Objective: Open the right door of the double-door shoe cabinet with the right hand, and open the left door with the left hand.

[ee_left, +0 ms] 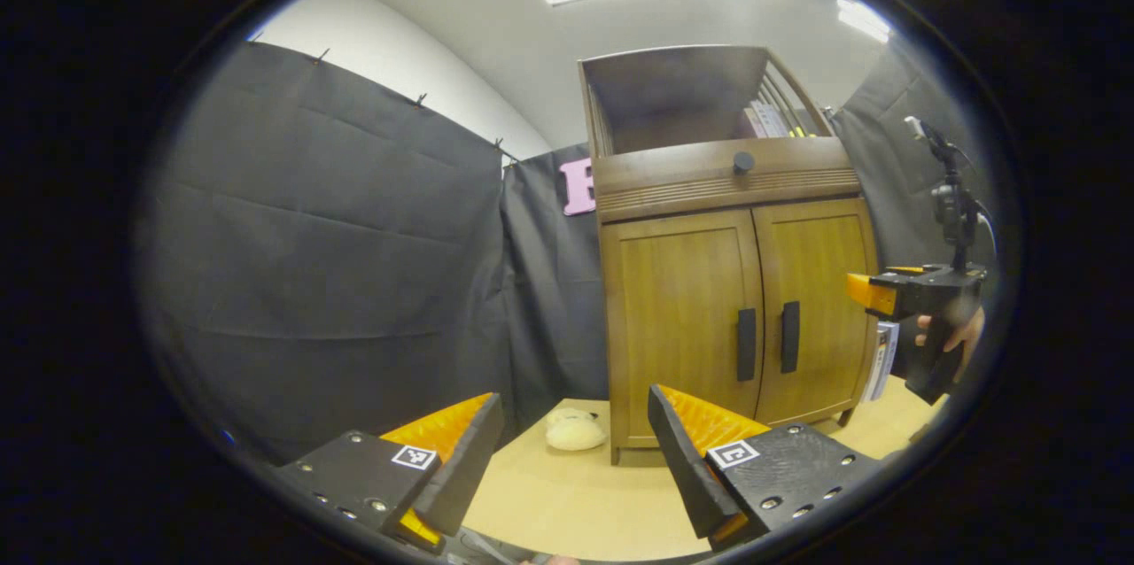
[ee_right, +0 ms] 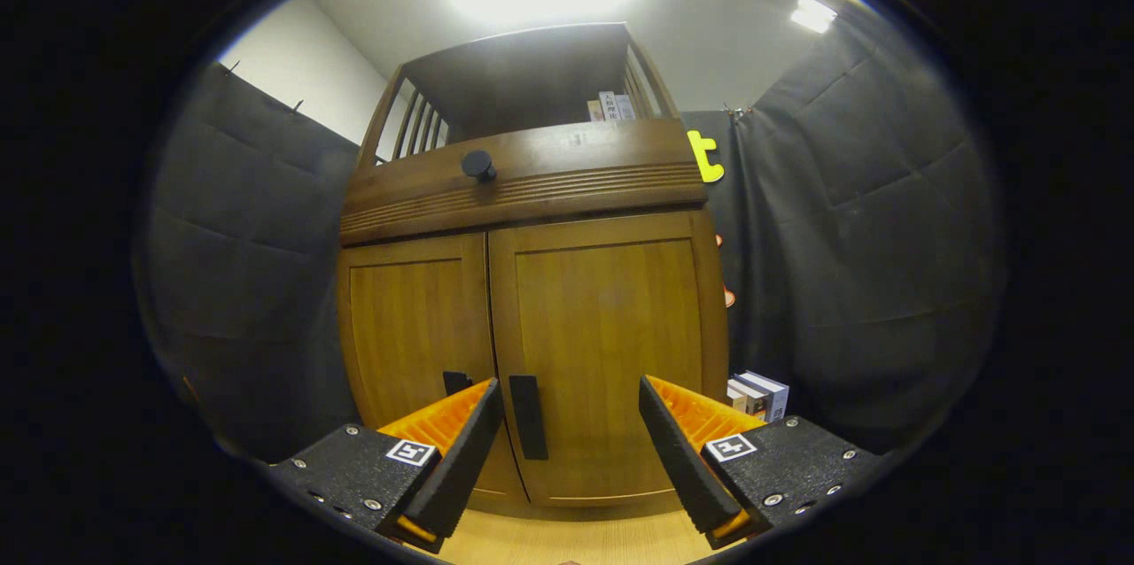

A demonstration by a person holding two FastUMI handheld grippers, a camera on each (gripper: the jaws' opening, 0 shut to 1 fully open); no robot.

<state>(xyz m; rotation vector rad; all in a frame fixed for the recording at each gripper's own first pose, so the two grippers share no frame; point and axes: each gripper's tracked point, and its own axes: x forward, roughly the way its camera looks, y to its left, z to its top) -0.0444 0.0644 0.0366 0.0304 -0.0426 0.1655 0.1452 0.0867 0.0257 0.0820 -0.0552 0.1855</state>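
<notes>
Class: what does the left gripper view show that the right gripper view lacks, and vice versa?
Left gripper view: a plush toy on the table, and a hand holding the right hand-held gripper beside the cabinet. Right gripper view: its open fingers framing the right handle up close. Both: the cabinet, doors shut, and its knob.
</notes>
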